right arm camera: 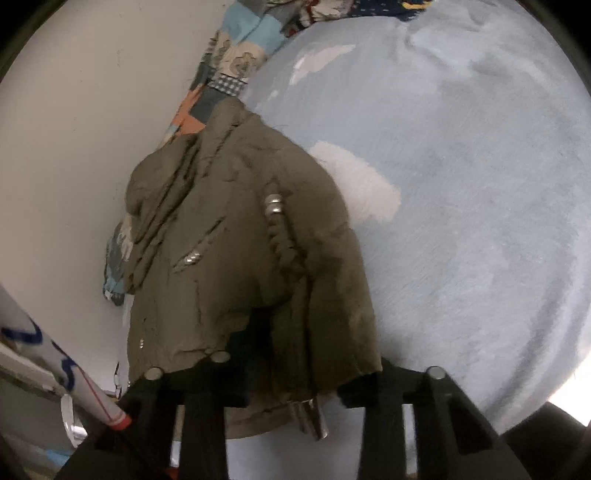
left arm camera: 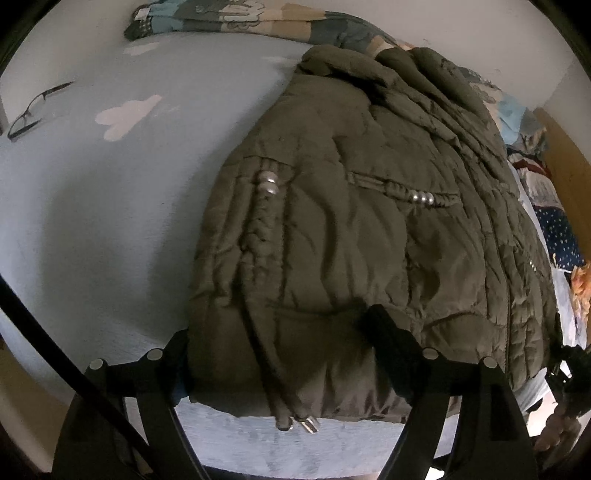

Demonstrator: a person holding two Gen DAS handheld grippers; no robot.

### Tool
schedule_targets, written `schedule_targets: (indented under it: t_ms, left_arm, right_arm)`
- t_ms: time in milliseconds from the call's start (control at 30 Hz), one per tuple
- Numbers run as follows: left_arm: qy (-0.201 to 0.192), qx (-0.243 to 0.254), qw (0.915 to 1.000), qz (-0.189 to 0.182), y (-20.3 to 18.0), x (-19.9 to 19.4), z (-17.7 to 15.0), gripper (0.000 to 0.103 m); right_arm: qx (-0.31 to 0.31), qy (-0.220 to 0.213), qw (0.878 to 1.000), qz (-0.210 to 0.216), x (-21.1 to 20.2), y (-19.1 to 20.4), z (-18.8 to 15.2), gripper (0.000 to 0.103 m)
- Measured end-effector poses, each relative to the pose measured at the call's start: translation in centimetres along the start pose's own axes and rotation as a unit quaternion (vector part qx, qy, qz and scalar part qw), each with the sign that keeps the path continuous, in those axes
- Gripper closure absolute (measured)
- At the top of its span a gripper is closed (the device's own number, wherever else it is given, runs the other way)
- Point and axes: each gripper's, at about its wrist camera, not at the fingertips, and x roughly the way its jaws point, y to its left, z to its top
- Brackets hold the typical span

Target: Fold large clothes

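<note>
An olive-green padded jacket point(left arm camera: 351, 221) lies folded on the light blue bed point(left arm camera: 110, 221), with metal beads on its braided cords. My left gripper point(left arm camera: 280, 332) is open at the jacket's near edge: one finger sits beside the left fold and the other rests on top of the fabric. The cord ends point(left arm camera: 299, 422) hang over the edge between the fingers. In the right wrist view the jacket point(right arm camera: 240, 240) runs away from my right gripper point(right arm camera: 306, 354), whose jaws stand slightly apart with the hem loose between them. The right gripper point(left arm camera: 570, 369) and its hand also show at that view's right edge.
A pair of glasses point(left arm camera: 35, 110) lies on the bed at far left. A patchwork quilt point(left arm camera: 240, 18) lines the wall side, also seen as the quilt point(right arm camera: 229, 62). Piled clothes point(left arm camera: 554, 229) sit at right. A white pole with blue marks point(right arm camera: 74, 369) stands left of the right gripper.
</note>
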Motion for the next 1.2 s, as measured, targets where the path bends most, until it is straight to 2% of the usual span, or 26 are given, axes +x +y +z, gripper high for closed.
schedule_targets:
  t_ms: [233, 567, 733, 1067, 1200]
  left_arm:
    - [-0.012, 0.017, 0.9997, 0.015, -0.2, 0.5, -0.3, 0.021]
    - [-0.035, 0.043, 0.9971, 0.052, -1.0, 0.7, -0.9, 0.015]
    - [-0.035, 0.051, 0.9952, 0.076, -1.3, 0.9, -0.8, 0.008]
    - [-0.037, 0.067, 0.9921, 0.099, -1.9, 1.1, -0.5, 0.006]
    - [-0.047, 0.081, 0.9892, 0.113, -2.3, 1.1, -0.8, 0.006]
  right_arm:
    - [0.033, 0.009, 0.999, 0.007, 0.9, -1.5, -0.2, 0.073]
    - [0.021, -0.006, 1.0, -0.006, 0.8, -1.2, -0.6, 0.073]
    - [0.026, -0.009, 1.0, -0.003, 0.7, -1.2, -0.7, 0.073]
    - [0.011, 0.013, 0.999, -0.03, 1.3, -0.5, 0.0, 0.069]
    - [0.02, 0.012, 1.0, -0.021, 1.3, -0.9, 0.0, 0.069]
